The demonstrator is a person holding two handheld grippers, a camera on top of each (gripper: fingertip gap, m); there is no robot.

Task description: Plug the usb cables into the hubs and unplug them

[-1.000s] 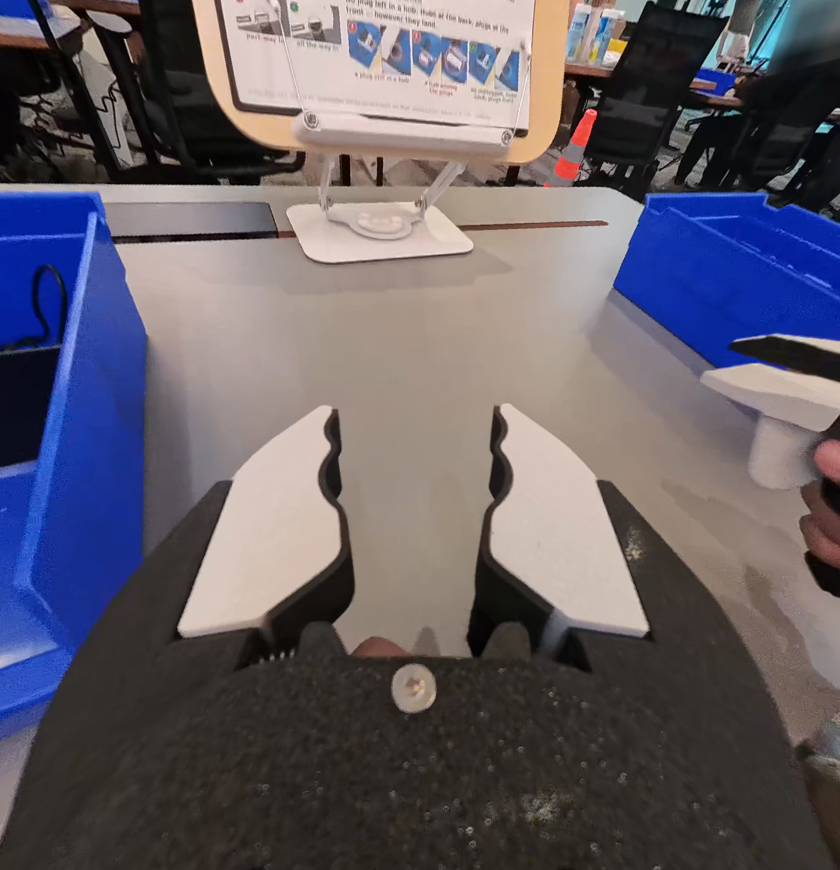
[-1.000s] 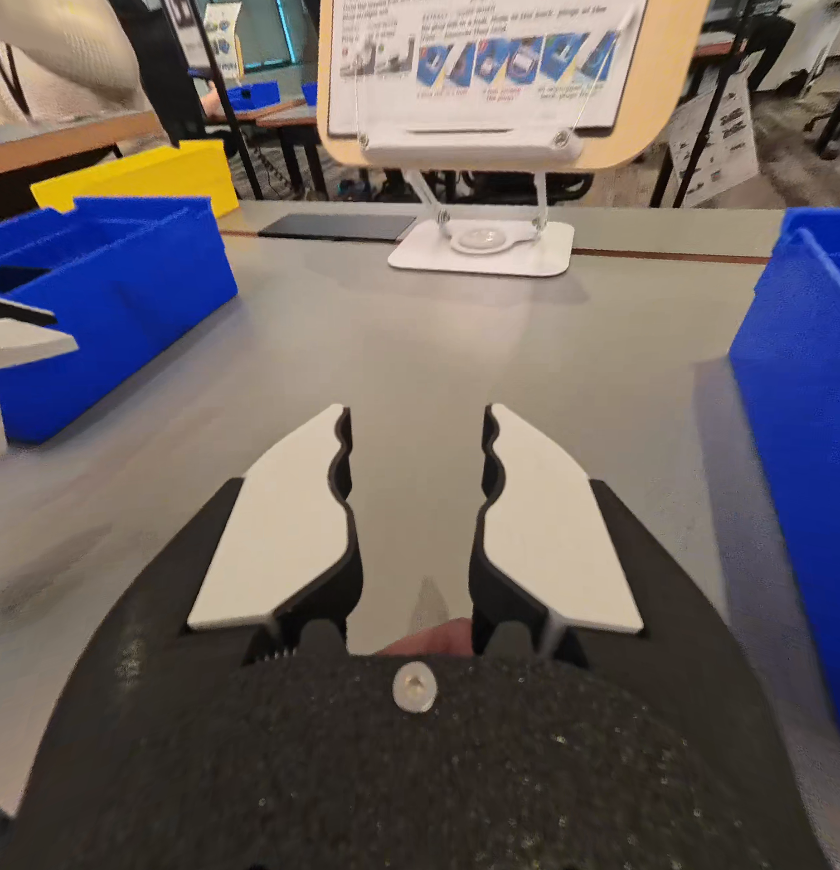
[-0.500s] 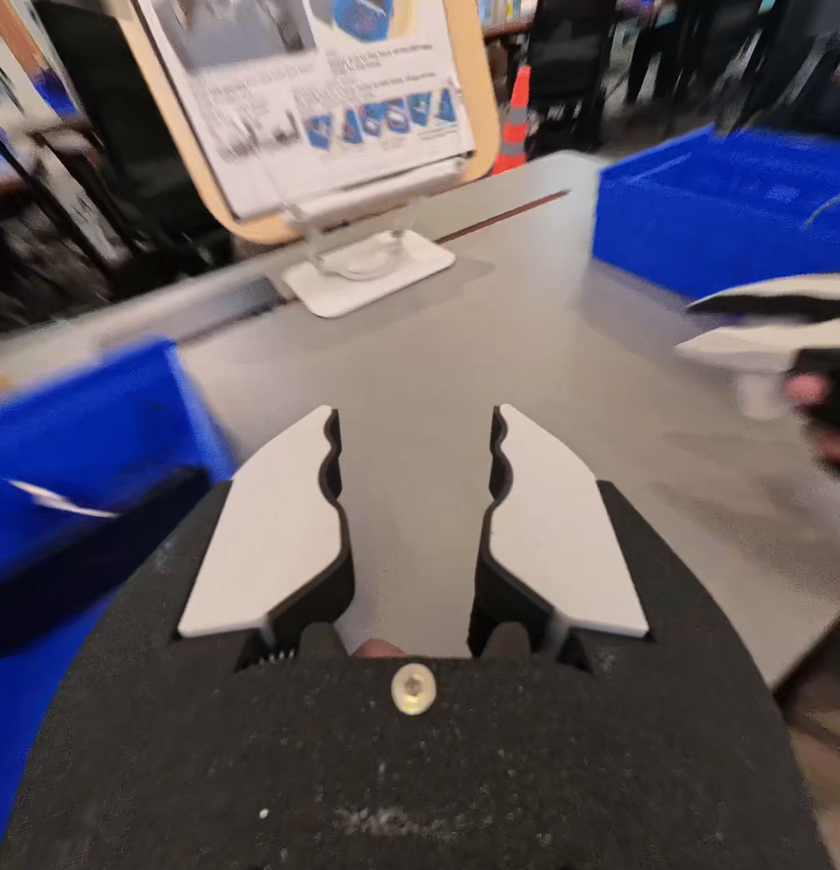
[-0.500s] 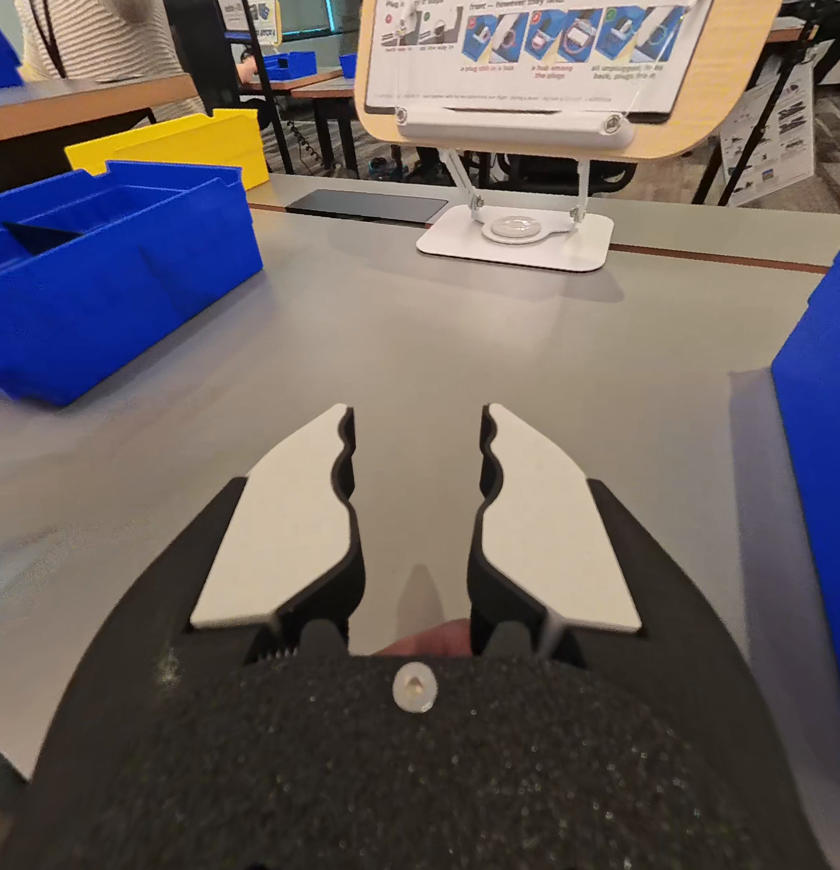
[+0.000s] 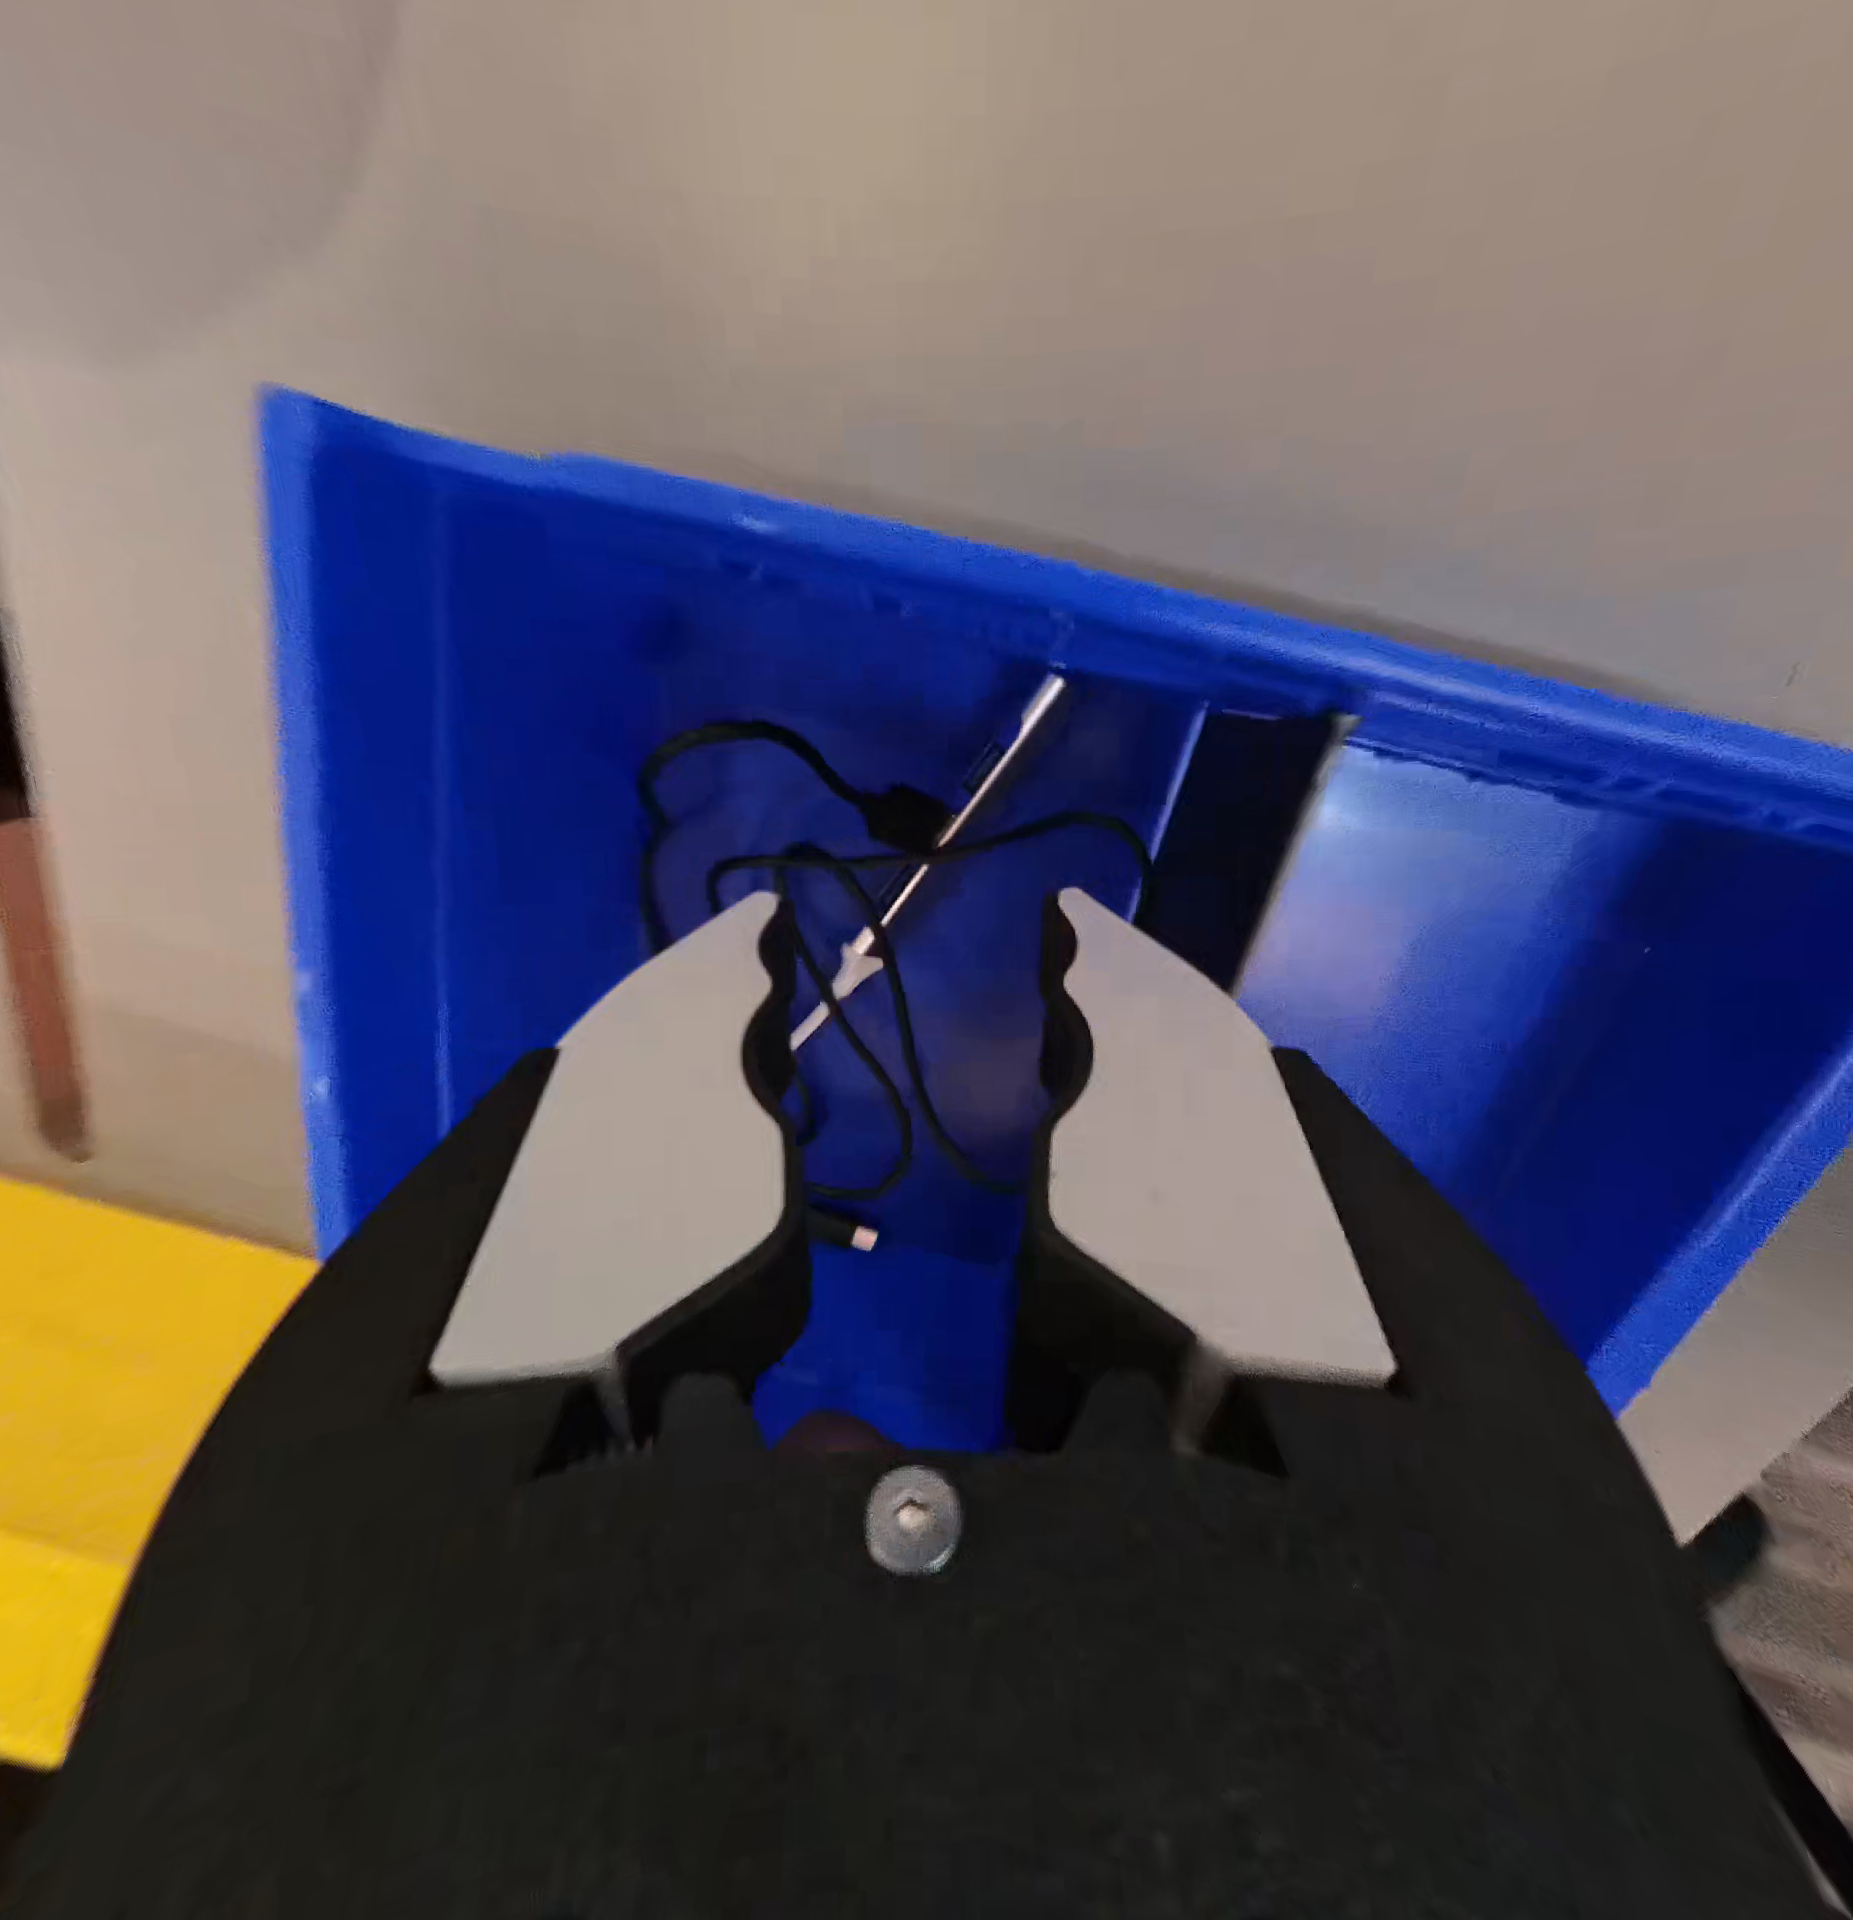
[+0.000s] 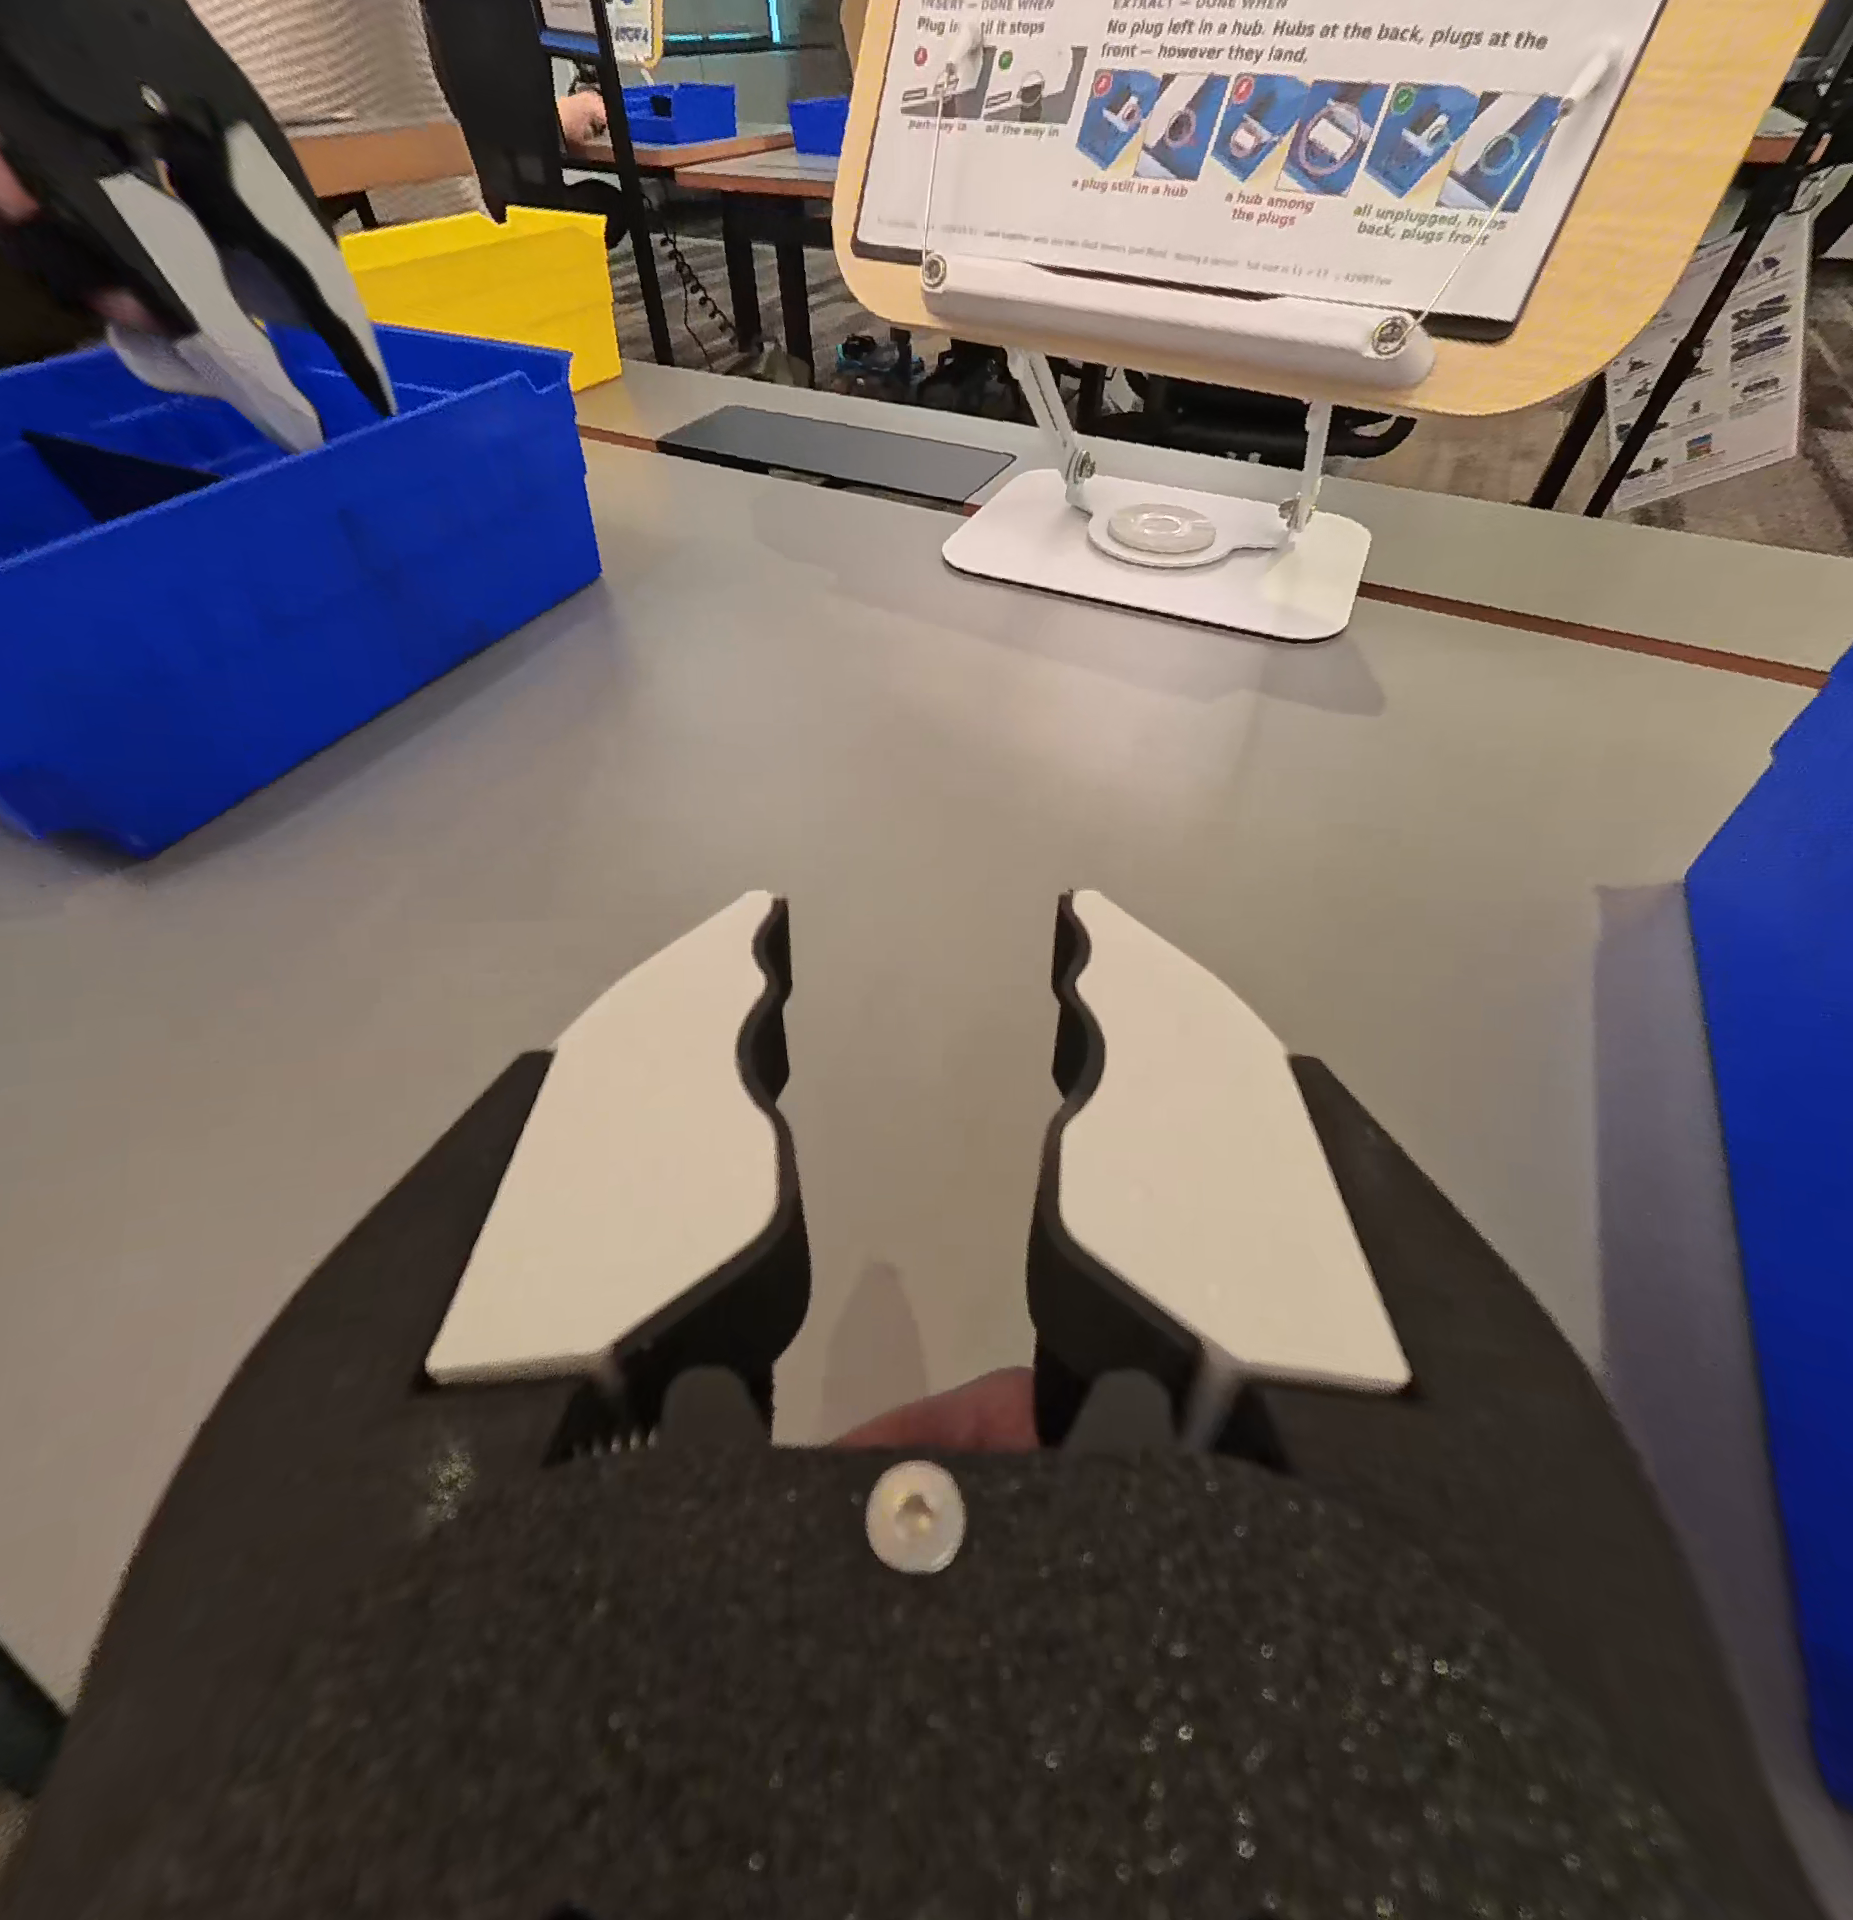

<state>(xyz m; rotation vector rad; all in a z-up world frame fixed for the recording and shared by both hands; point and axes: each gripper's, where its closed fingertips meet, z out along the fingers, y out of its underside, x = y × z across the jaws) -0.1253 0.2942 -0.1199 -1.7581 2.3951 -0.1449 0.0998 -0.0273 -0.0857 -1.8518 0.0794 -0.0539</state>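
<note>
Left wrist view, thin black cable (image 5: 906,1049) tangled in smooth blue bin (image 5: 548,727)

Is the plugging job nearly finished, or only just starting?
Only starting. Nothing looks plugged yet. The open left gripper is poised over a loose black cable in the blue bin. The right gripper is open and empty above the table. All plugging and unplugging is left.

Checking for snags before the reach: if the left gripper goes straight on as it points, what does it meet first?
Probably the tangled black cable in the blue bin; the open left gripper points at it, though depth is unclear.
</note>
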